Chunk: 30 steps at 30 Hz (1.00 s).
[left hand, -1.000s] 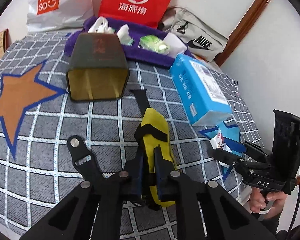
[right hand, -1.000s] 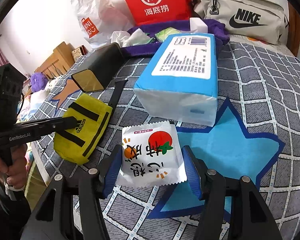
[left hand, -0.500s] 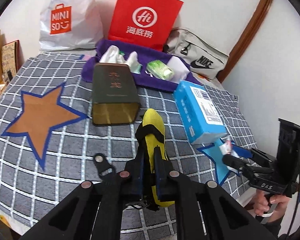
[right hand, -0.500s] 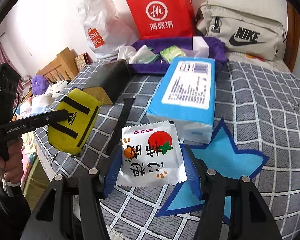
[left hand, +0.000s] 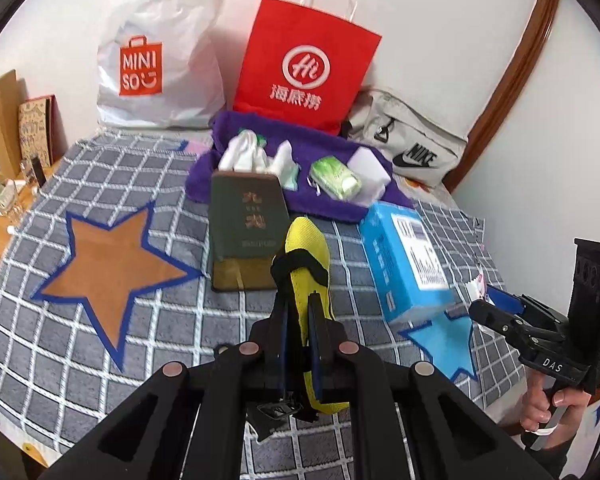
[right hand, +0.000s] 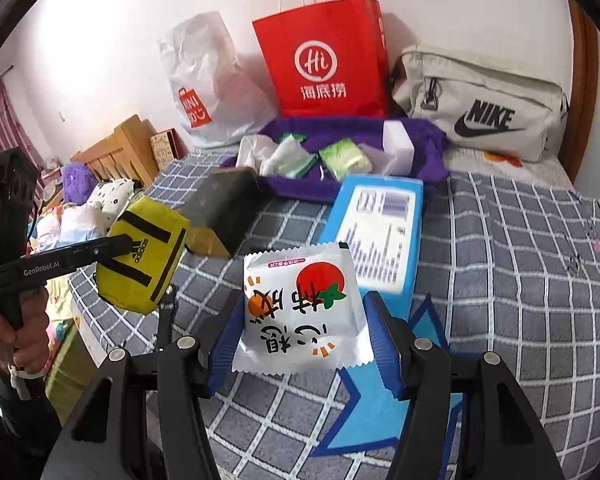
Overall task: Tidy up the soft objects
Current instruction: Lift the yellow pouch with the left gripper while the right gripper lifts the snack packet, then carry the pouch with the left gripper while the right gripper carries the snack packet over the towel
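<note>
My left gripper (left hand: 299, 308) is shut on a yellow Adidas pouch (left hand: 308, 264) with black straps, held in the air over the checked bed cover. The same pouch (right hand: 142, 264) hangs at the left of the right wrist view. Between the blue pads of my right gripper (right hand: 300, 320) sits a white snack packet (right hand: 300, 308) with a tomato print, gripped by its sides and lifted off the bed. In the left wrist view the right gripper (left hand: 486, 304) shows at the far right, held by a hand.
On the bed lie a blue tissue pack (right hand: 376, 232), a dark green box (left hand: 246, 228) and a purple towel (left hand: 324, 204) holding tissues and small packs. Behind stand a red paper bag (left hand: 304, 68), a white Miniso bag (left hand: 156, 64) and a grey Nike bag (right hand: 484, 112).
Both grippers have risen from the bed with their loads. The yellow pouch and the snack packet now hang higher, and more of the bags behind has come into view.
</note>
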### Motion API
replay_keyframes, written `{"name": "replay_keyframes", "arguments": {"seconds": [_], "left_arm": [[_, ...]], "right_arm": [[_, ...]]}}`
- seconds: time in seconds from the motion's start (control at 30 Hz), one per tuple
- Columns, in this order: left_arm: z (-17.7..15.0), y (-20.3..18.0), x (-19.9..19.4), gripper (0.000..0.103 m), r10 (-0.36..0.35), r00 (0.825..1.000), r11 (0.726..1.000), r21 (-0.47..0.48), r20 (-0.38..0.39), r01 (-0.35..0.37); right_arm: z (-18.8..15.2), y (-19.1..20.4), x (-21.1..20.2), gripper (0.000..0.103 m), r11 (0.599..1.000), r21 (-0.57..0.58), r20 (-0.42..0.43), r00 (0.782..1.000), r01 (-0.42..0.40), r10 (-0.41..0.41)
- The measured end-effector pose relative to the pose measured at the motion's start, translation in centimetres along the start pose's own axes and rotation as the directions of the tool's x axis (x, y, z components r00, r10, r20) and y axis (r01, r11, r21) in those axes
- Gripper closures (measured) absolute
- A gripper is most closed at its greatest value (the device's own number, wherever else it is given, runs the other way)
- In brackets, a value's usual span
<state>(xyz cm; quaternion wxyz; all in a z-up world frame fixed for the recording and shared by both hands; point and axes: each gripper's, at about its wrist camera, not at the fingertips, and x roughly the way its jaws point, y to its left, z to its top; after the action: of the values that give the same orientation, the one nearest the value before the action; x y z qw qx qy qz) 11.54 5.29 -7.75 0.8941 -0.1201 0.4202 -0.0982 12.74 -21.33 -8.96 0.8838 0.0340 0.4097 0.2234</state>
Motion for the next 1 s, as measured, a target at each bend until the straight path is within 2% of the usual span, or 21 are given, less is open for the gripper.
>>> {"name": "replay_keyframes", "arguments": {"seconds": [0.53,1.0], "left_arm": [[5.5,-0.9,-0.9,0.094,0.013,0.998,1.000,0.017,0.068,-0.014],[9.3,-1.1,0.8,0.094,0.027,0.997,0.999,0.028,0.075,-0.029]], "right_arm": [[6.9,0.1,0.0,0.044,0.999,-0.048,0.073,0.997,-0.002,0.005],[11.4,-0.5,1.4,0.044,0.997,-0.074,0.102,0.995,0.001,0.006]]}}
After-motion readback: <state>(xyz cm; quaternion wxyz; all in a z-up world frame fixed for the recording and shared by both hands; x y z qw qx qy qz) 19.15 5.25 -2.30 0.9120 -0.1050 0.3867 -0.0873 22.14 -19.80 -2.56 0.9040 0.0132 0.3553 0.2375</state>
